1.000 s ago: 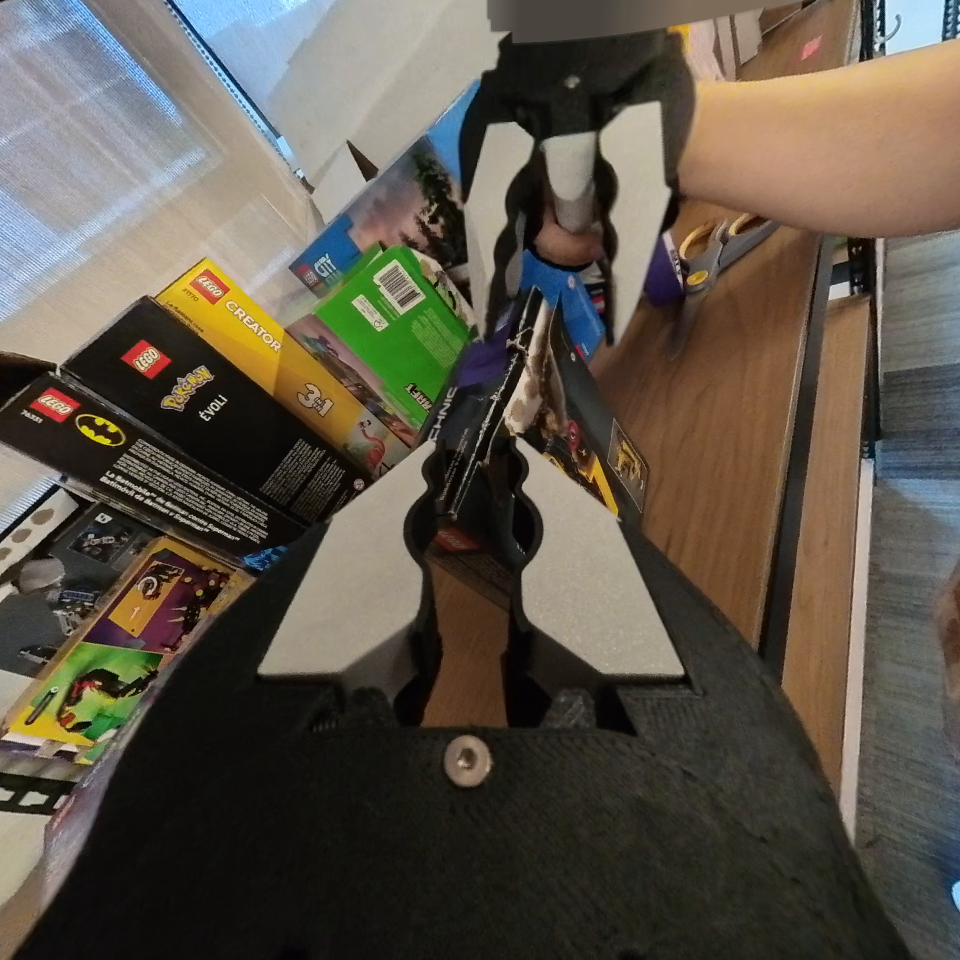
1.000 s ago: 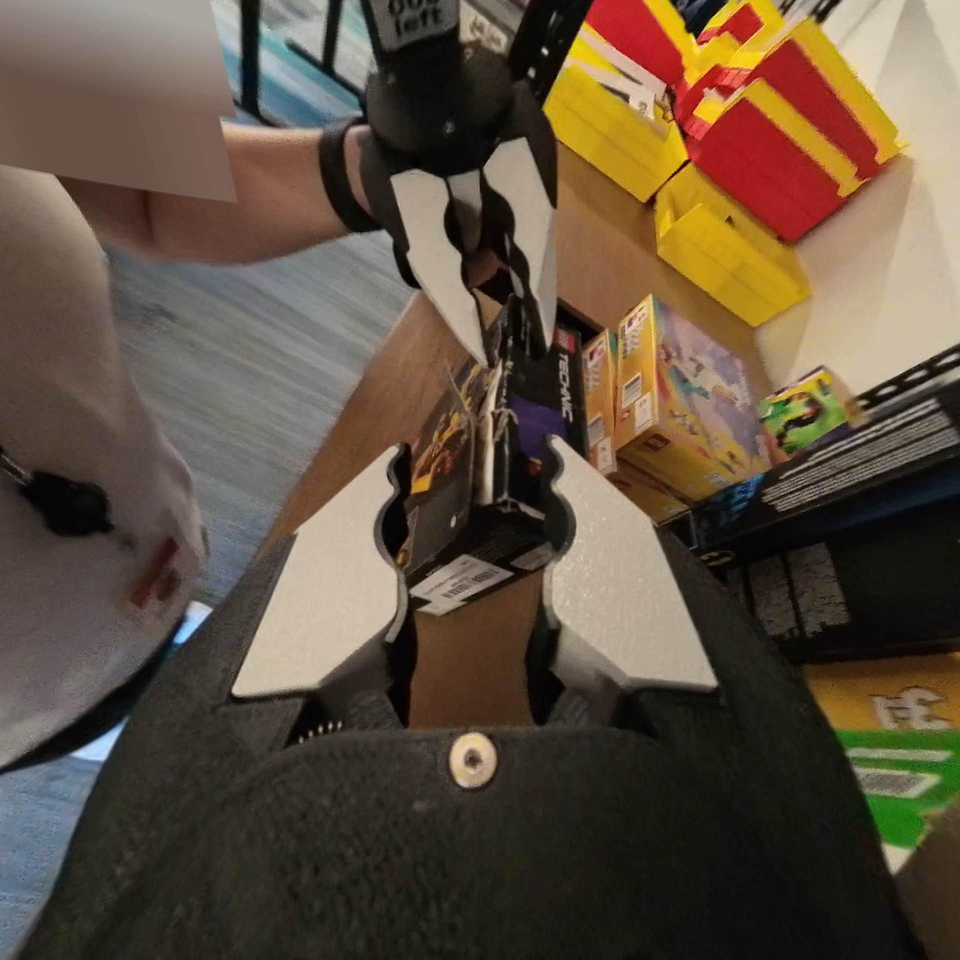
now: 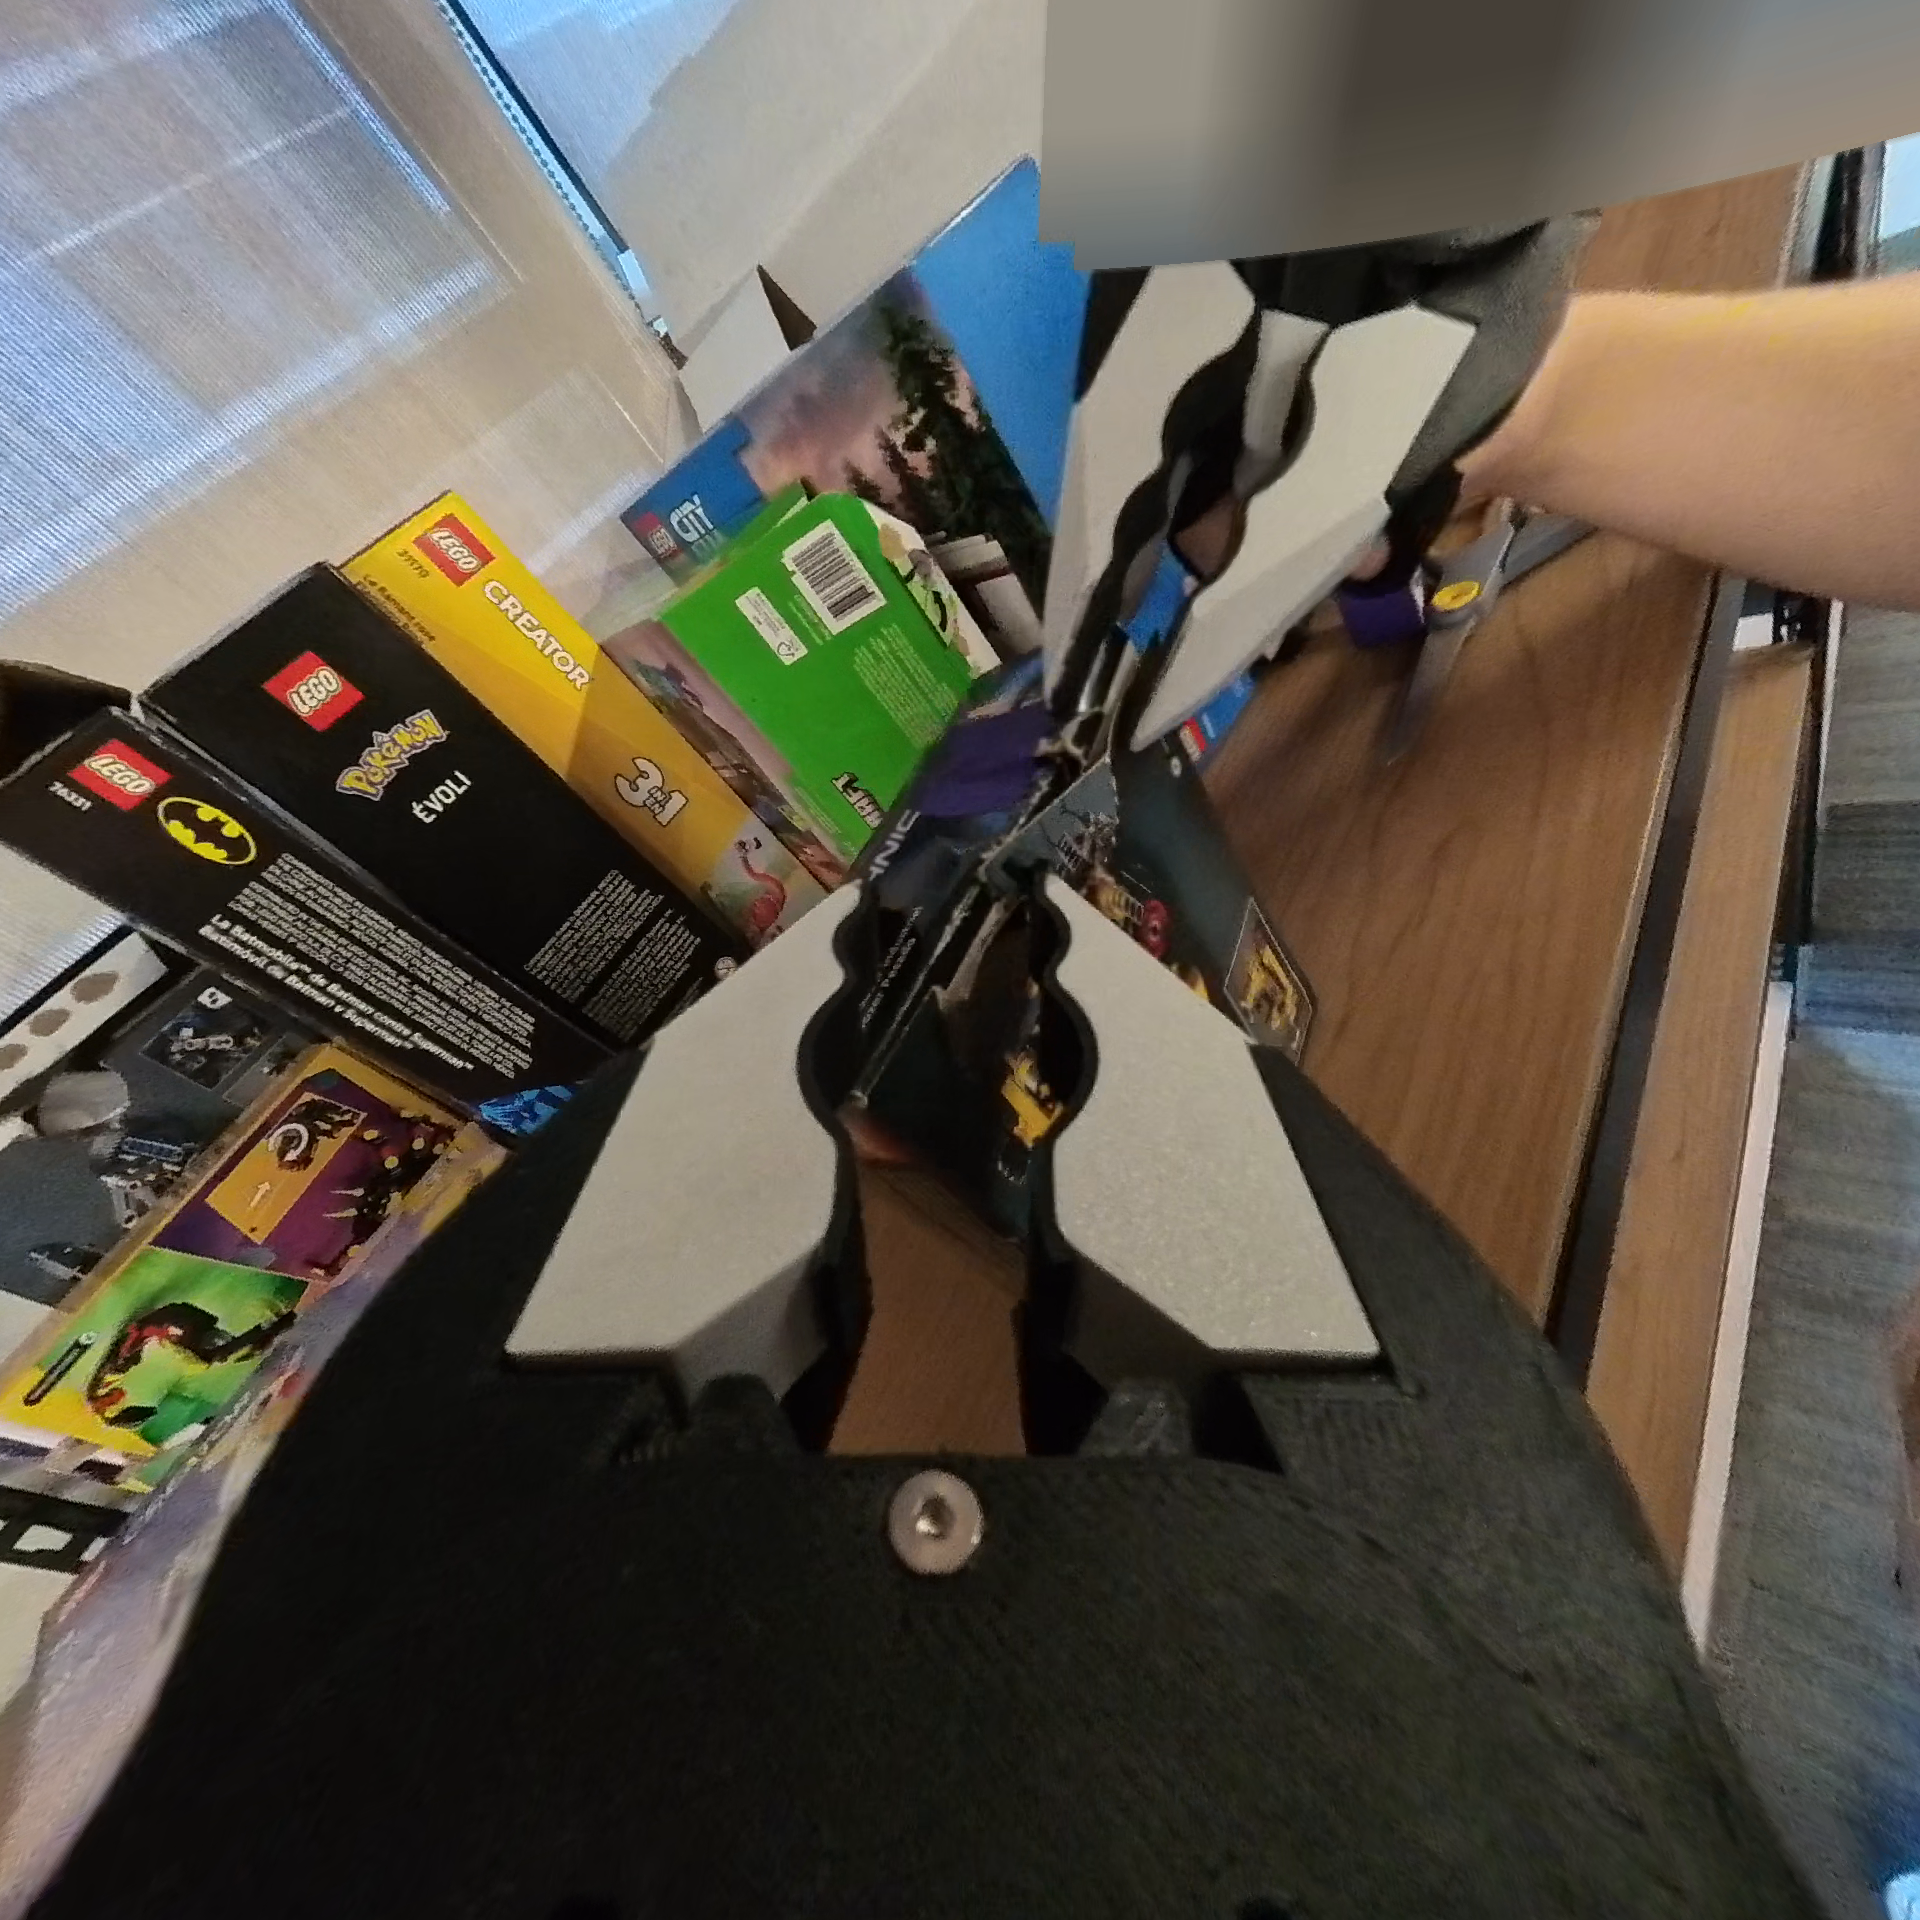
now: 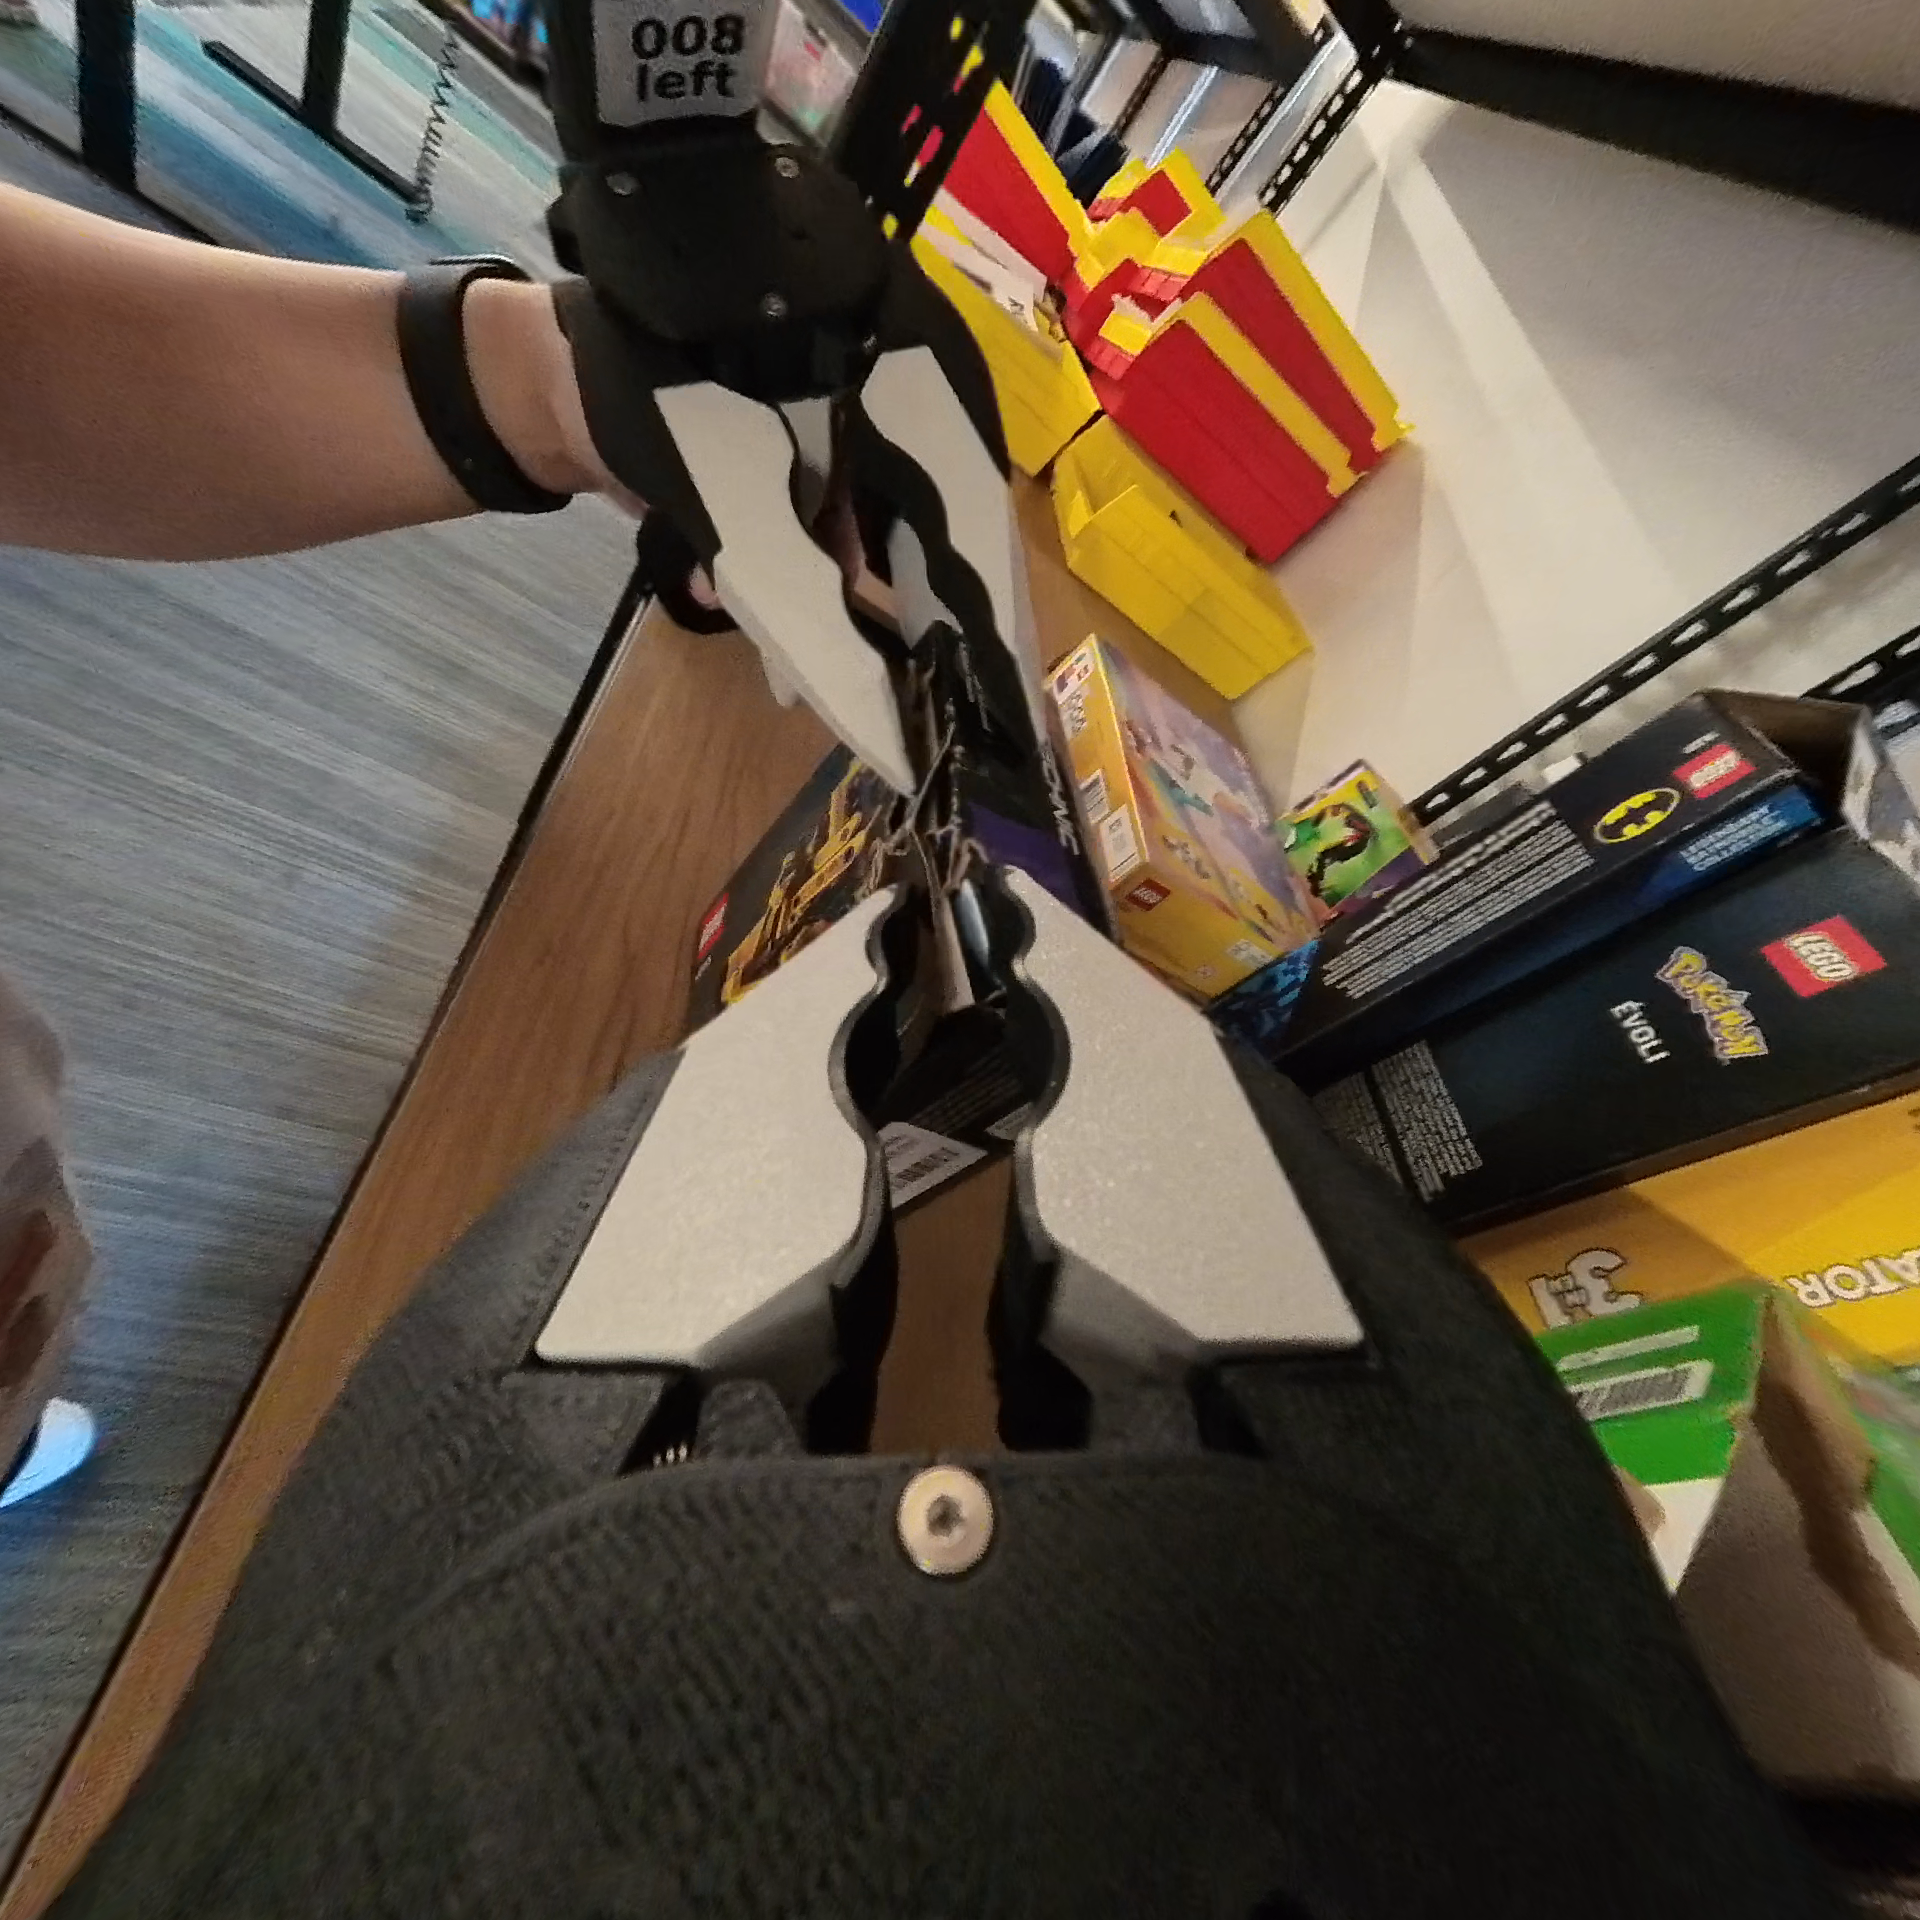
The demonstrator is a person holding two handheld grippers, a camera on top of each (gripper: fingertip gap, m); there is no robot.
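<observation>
Both claws now stand narrower than a second ago. The left gripper (image 3: 951, 997) and the right gripper (image 4: 951, 987) each pinch one end of the dark box (image 3: 1143, 883), which looks squeezed flatter, above the wooden table (image 3: 1455, 935), beside the stacked boxes (image 3: 436, 831).

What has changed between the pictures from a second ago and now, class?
The dark toy box, gripped at opposite ends by the left tongs and right tongs, has been squeezed much flatter; both pairs of tongs have closed further on it. Its torn flaps gape less. The stacked boxes, scissors and wooden tabletop stayed put.
</observation>
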